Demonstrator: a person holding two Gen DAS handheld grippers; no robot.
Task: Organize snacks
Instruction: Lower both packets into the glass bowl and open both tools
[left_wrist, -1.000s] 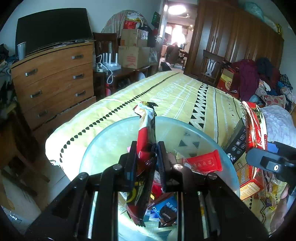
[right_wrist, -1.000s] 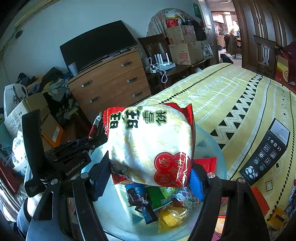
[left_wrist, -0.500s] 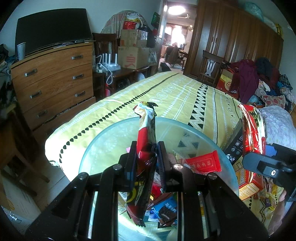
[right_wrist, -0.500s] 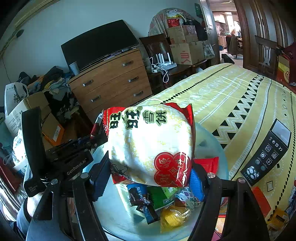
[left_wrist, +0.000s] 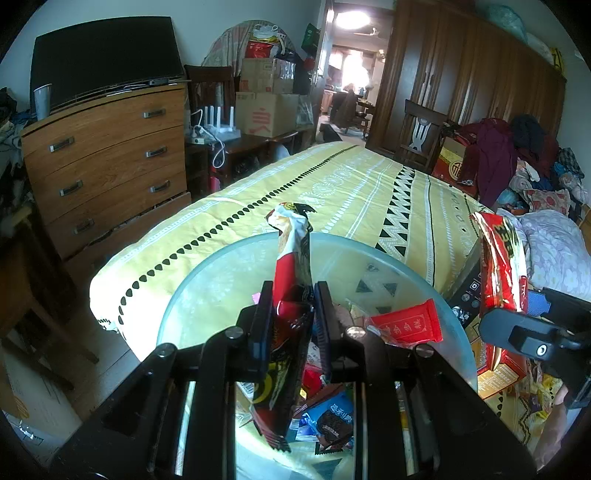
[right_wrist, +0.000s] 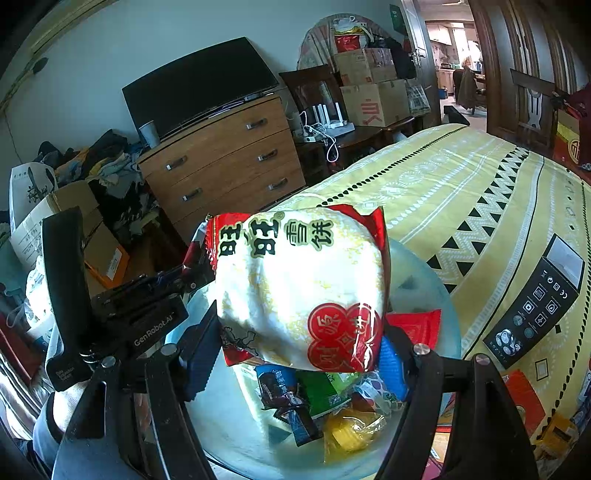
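Snacks are lying heaped in the glass bowl (left_wrist: 207, 284) beneath me; my left gripper (left_wrist: 293, 314) is pinching a slim red packet (left_wrist: 291, 258) upright, my right gripper (right_wrist: 299, 332) is clasping a puffy rice-cracker bag (right_wrist: 299, 284).

L gripper (left_wrist: 291, 317) angled down, jaws nearly together, pads clamped on slim upright snack packet (left_wrist: 291, 273). R gripper (right_wrist: 303, 343) also angled down, jaws wide, pads pressed vs both sides of big rice cracker bag (right_wrist: 301, 288), bag held off surface.
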